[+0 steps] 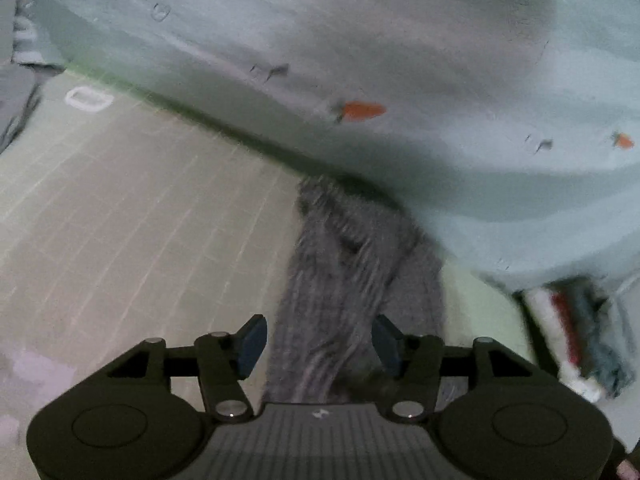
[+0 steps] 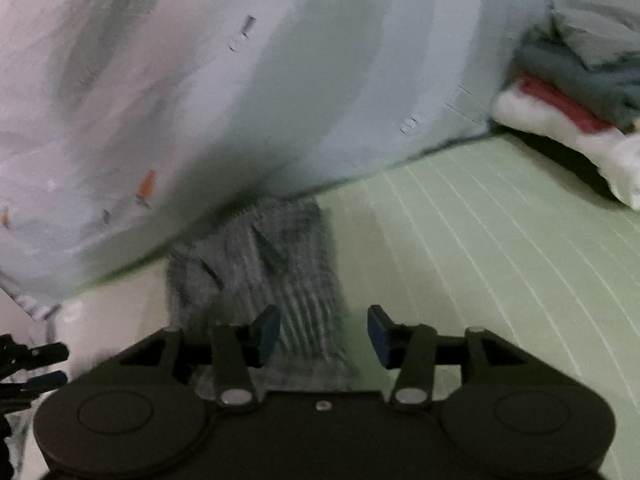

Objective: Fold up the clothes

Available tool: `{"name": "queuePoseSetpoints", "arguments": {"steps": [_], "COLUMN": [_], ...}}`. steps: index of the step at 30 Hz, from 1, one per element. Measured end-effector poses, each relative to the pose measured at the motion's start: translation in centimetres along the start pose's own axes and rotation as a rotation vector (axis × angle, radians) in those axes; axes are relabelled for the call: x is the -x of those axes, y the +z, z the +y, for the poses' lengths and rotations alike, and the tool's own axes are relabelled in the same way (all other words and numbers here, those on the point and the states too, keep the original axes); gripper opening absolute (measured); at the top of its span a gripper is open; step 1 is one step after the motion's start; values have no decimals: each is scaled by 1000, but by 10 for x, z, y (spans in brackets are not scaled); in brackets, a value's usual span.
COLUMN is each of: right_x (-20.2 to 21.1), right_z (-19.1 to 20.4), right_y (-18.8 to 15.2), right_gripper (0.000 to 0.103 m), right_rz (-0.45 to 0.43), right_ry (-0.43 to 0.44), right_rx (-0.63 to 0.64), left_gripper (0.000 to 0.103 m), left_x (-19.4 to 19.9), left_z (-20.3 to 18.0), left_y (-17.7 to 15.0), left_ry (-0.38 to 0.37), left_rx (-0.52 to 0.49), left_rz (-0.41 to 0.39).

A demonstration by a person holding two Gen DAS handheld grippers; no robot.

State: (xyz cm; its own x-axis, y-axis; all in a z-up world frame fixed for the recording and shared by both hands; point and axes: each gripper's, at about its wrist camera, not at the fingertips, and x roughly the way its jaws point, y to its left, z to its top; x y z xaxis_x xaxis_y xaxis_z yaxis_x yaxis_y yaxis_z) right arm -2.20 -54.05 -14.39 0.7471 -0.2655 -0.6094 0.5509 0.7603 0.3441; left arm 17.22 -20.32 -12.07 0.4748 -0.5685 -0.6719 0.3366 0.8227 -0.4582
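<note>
Grey ribbed knit garment [image 1: 352, 280] lying on the green gridded mat [image 1: 120, 208], its far end tucked under a pale carrot-print sheet [image 1: 440, 80]. Left claw [image 1: 319, 346] and right claw [image 2: 323, 332] both stand open, jaws apart, with the garment between and just ahead of them. Stack of folded clothes [image 2: 568, 120] beyond, to the right.

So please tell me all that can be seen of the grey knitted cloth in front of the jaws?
The grey knitted cloth looks like thick ribbed wool, dark grey with lighter streaks. It lies flat as a long strip on the green mat. Its far end goes under the pale printed fabric. Its near end runs between both grippers' open jaws; contact is unclear.
</note>
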Motion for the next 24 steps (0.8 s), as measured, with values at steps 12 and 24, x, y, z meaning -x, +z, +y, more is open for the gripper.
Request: {"name": "queuePoseSetpoints", "arguments": {"steps": [12,24], "right_x": [-17,-66], "right_z": [7,14], "right_y": [-32,-4], "right_gripper": [51,42], "right_rz": [137,187], "right_ry": [49,-39], "right_rx": [17,39], "left_gripper": [59,59], "left_x": [-30,-46], "left_z": [6,3], "left_y": [-34,-29], "left_ry": [3,27], "left_rx": [14,-3], "left_rz": [168,199]}}
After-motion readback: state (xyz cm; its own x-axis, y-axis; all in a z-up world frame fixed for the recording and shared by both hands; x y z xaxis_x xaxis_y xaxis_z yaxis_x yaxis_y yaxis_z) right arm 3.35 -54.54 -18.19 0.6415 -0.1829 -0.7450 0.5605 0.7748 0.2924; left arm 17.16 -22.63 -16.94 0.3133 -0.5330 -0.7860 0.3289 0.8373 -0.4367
